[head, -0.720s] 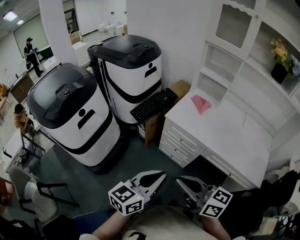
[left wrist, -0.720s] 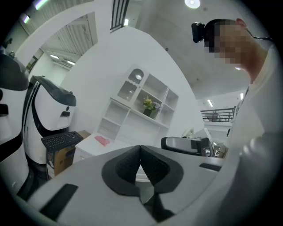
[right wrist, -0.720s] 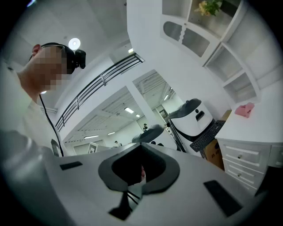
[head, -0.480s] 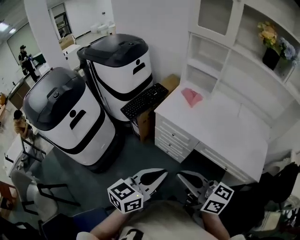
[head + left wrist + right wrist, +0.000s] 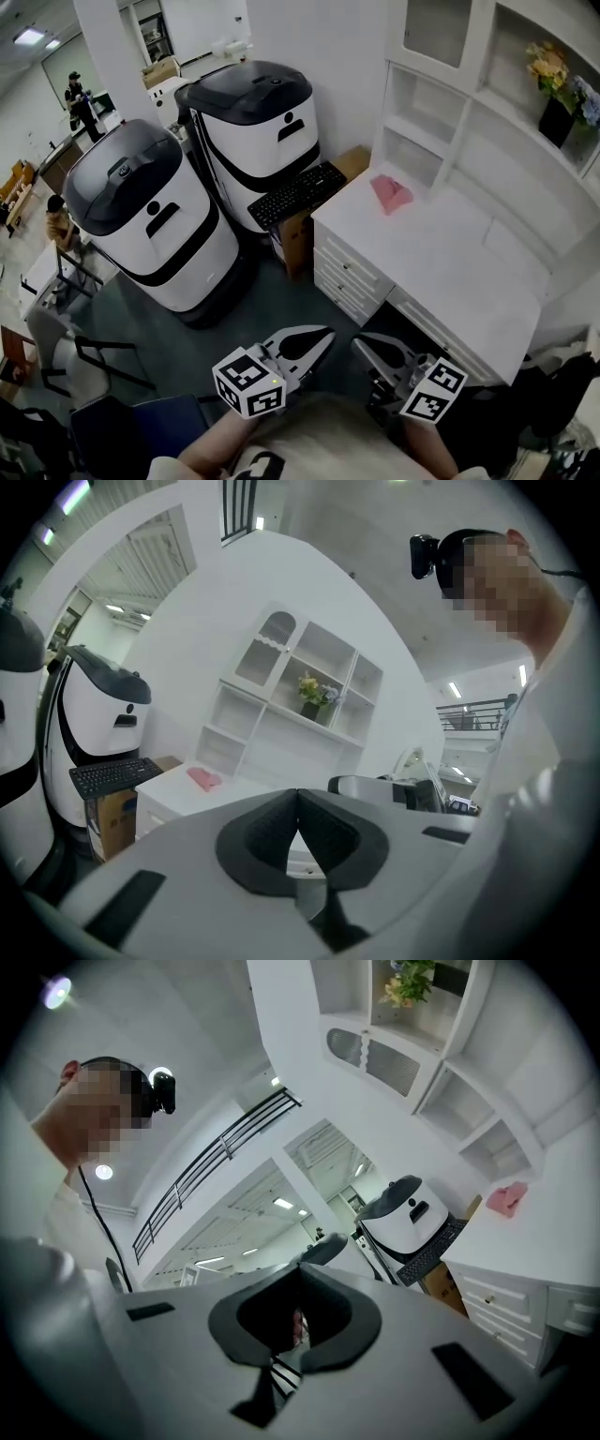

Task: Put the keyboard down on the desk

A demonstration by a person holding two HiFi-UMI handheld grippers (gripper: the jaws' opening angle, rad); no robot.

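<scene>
The black keyboard (image 5: 298, 195) lies on a cardboard box (image 5: 302, 240) between a white machine and the white desk (image 5: 441, 267). It shows small in the left gripper view (image 5: 114, 776) and in the right gripper view (image 5: 431, 1249). My left gripper (image 5: 324, 333) and right gripper (image 5: 358, 343) are held low, close to the person's body and far from the keyboard. Both are shut with nothing between the jaws, as the left gripper (image 5: 298, 795) and right gripper (image 5: 300, 1270) show in their own views.
Two tall white machines with black lids (image 5: 150, 220) (image 5: 267, 131) stand left of the box. A pink cloth (image 5: 391, 193) lies on the desk near white shelves holding a flower pot (image 5: 555, 112). Dark chairs (image 5: 84, 366) stand at lower left; people are in the far room.
The head view has shifted a little, so the room sits slightly differently in frame. Both grippers stay shut near the body, and the keyboard has not moved.
</scene>
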